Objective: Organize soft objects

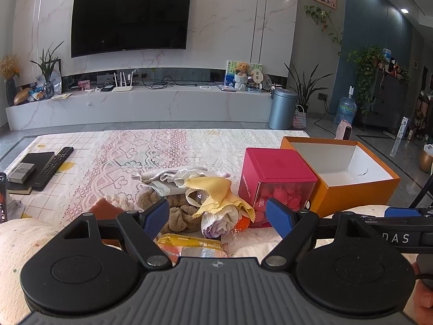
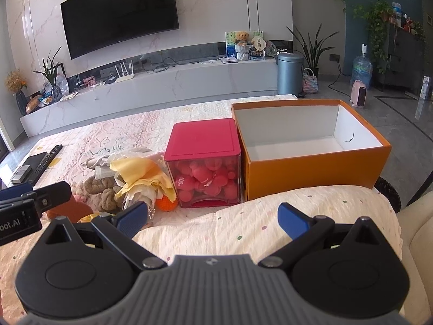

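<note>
A pile of soft things lies on the lace-covered table: a yellow cloth (image 1: 216, 189) (image 2: 140, 172), a brown plush scrunchie (image 1: 181, 215) (image 2: 104, 189), a grey-white cloth (image 1: 173, 177), a crumpled white-purple bag (image 1: 216, 220) and an orange ball (image 2: 166, 203). An empty orange box (image 1: 349, 187) (image 2: 311, 173) stands open at the right. My left gripper (image 1: 217, 218) is open and empty, just in front of the pile. My right gripper (image 2: 212, 220) is open and empty, low over a dotted cushion (image 2: 270, 222), in front of the boxes.
A red-lidded clear box (image 1: 273, 170) (image 2: 203, 146) of red toys stands between the pile and the orange box. A yellow packet (image 1: 189, 242) lies near me. A remote (image 1: 55, 166) and dark books (image 1: 35, 162) lie at the table's left.
</note>
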`<action>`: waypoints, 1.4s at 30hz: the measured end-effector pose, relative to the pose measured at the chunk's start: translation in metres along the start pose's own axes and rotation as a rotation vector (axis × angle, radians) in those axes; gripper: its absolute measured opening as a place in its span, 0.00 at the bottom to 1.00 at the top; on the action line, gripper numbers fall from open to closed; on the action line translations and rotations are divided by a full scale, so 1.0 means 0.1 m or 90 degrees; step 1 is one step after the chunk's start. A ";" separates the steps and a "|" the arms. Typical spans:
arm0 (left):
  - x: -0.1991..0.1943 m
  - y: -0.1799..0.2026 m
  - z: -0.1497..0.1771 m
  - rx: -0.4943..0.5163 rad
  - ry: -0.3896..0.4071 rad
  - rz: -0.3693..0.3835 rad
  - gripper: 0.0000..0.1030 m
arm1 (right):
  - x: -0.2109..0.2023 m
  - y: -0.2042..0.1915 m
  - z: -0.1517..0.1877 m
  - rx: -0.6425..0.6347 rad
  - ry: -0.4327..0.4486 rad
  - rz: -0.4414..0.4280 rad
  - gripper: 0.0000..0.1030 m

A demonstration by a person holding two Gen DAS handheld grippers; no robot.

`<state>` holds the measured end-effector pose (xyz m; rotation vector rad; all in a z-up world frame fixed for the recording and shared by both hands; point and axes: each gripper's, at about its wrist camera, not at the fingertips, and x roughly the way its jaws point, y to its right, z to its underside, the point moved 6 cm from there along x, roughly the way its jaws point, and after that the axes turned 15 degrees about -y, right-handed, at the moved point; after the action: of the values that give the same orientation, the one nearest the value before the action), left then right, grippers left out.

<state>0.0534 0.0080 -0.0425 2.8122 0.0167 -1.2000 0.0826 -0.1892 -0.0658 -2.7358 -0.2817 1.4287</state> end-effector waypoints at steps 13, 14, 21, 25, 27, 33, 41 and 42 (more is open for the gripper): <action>0.01 0.00 0.00 -0.002 -0.003 0.003 0.92 | 0.00 0.00 0.02 0.001 -0.002 0.003 0.97; 0.01 0.00 0.01 -0.003 -0.003 0.003 0.92 | 0.00 0.01 0.02 0.001 -0.002 0.003 0.97; 0.01 0.01 0.01 -0.004 -0.004 0.005 0.92 | 0.00 0.01 0.03 0.000 -0.002 0.004 0.97; 0.01 0.01 0.01 -0.004 -0.005 0.004 0.91 | 0.01 0.01 0.03 0.001 -0.003 0.004 0.97; 0.01 0.00 0.02 -0.004 -0.006 0.005 0.91 | 0.00 0.01 0.04 0.001 -0.003 0.004 0.97; 0.00 0.00 0.02 -0.006 -0.008 0.007 0.91 | 0.01 0.01 0.04 0.001 -0.003 0.004 0.97; -0.01 0.00 0.02 -0.007 -0.008 0.007 0.91 | 0.02 0.01 0.05 0.000 -0.005 0.005 0.97; -0.01 0.00 0.02 -0.006 -0.008 0.007 0.91 | 0.02 0.01 0.04 0.000 -0.005 0.005 0.97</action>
<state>0.0508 0.0082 -0.0433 2.7928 0.0074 -1.2119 0.0804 -0.1897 -0.0701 -2.7352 -0.2721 1.4410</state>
